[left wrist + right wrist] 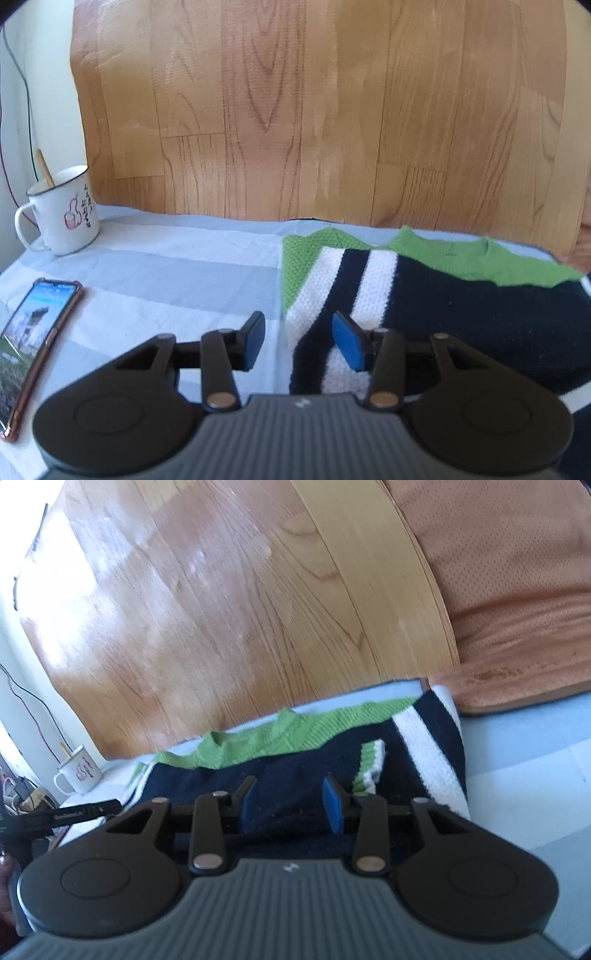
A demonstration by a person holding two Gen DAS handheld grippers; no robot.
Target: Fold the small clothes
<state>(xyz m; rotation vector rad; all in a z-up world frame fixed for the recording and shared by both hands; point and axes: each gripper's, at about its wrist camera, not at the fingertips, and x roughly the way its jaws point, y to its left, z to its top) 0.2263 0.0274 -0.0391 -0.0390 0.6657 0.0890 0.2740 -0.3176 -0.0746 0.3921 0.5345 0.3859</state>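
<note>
**Knitted garment on striped cloth, both grippers parted above it**

Item: small knitted sweater [461,317], navy body with white stripes and green upper part, lying flat on a pale blue-and-white striped cloth [166,280] near the cloth's far edge. In the right wrist view a green-and-white cuff [369,766] is folded onto the navy body.

Left gripper [297,341]: jaws spread, nothing pinched. It hovers over the sweater's left edge, with one blue pad over the striped knit and the other over bare cloth.

Right gripper [288,799]: jaws spread, nothing between the pads. It sits over the navy middle of the sweater, with the folded cuff just beside its right finger.

Other objects: white enamel mug [64,214] with a wooden stick in it, at the cloth's far left corner; phone [35,343] in a reddish case, screen lit, lying left of the left gripper. Wood-grain floor [295,110] beyond the cloth. Orange mesh fabric [517,572] at upper right in the right wrist view.
</note>
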